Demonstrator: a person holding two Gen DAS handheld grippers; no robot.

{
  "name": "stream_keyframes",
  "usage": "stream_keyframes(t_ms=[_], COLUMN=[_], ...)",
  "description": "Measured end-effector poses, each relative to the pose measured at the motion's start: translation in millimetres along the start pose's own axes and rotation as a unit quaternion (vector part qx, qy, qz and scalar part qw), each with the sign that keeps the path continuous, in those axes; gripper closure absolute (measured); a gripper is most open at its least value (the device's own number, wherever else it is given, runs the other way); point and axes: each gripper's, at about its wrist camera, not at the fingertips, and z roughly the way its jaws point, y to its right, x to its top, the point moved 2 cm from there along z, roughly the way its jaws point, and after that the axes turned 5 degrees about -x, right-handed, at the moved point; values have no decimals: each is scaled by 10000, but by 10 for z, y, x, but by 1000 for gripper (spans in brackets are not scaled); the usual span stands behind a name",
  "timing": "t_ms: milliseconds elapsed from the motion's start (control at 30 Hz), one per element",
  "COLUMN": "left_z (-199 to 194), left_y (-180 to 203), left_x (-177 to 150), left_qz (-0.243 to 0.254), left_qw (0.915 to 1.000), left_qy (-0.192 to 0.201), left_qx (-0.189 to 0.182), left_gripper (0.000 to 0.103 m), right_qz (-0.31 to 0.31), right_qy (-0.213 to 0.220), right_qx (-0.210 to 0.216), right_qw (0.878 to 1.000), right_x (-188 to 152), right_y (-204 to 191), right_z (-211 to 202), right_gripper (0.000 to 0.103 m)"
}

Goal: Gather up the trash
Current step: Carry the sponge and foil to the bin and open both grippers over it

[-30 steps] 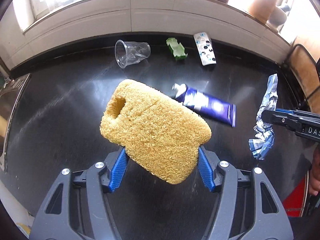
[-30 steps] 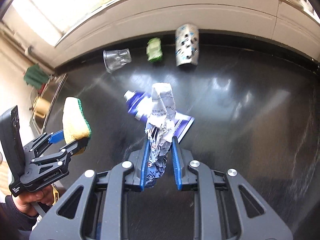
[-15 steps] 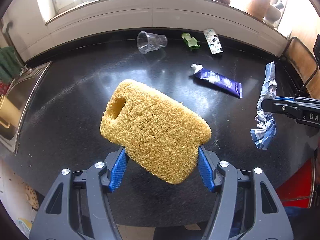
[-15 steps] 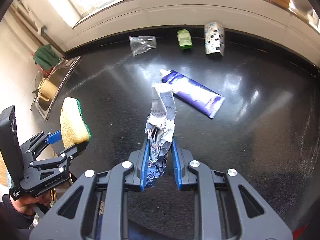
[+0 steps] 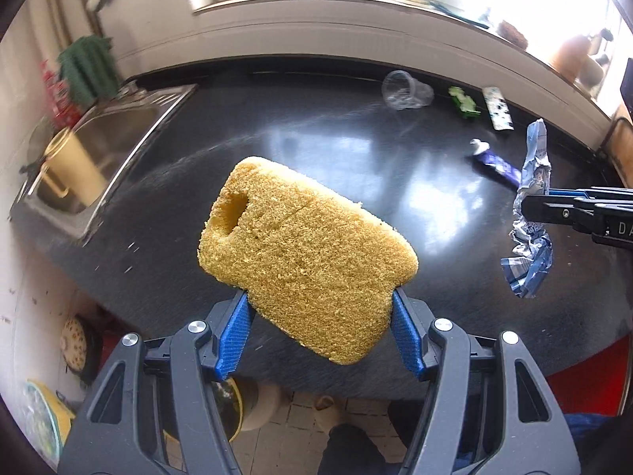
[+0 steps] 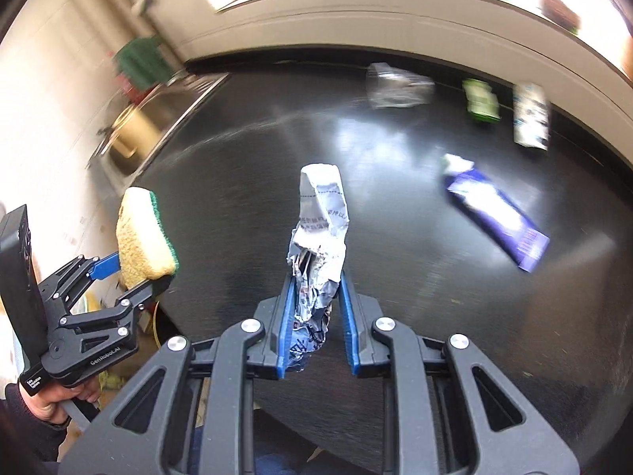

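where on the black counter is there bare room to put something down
The widest bare patch of the counter runs from the sink across the middle to the purple tube. The front edge is bare too. It is crowded along the back wall at right: clear cup, green scrap, spotted packet.

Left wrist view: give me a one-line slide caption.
Left tongs grip a yellow sponge above the black counter; right tongs hold a crumpled wrapper.

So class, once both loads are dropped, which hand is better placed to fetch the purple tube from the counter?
Right, probably: the purple tube lies right of the sponge-holding left gripper, on the side of the right gripper gripping the wrapper.
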Motion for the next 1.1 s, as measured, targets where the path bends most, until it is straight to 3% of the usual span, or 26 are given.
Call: stream_keyframes(t_ms=[133,267,467,633,833,1100], left_z=[-168,-330,-517,-515,-193,103], left_y=[-493,-971,-1640,-2014,-2281,-2402], left_x=[-333,-770,-1514,-1996,-2335,-2517], left_qz=[-478,-953,-1754,-2156,-2256,-2390], left_qw=[9983,9934,9787,9713,9693,9667], left_qy=[-32,-129,-339,-324,-456,-562], left_qx=[325,632,1009,951,863,727], left_gripper=[41,41,41,41,41,40], right_qz=[-649,-1409,-2727,-3365,-3767,-4012], right_qy=[-193,-503,-942,-1217,-1496,-1827], right_qx=[330,738,1219,1420,1165,823], right_qw=[9972,9860,9497,9229,9067,8938], right_x=[55,1,-249,-422,-583,-669], right_y=[-695,-1489,-2701,-3409,-3883,-4040], right_z=[242,533,937,1316,1891,2321], right_gripper=[81,81,81,81,81,81])
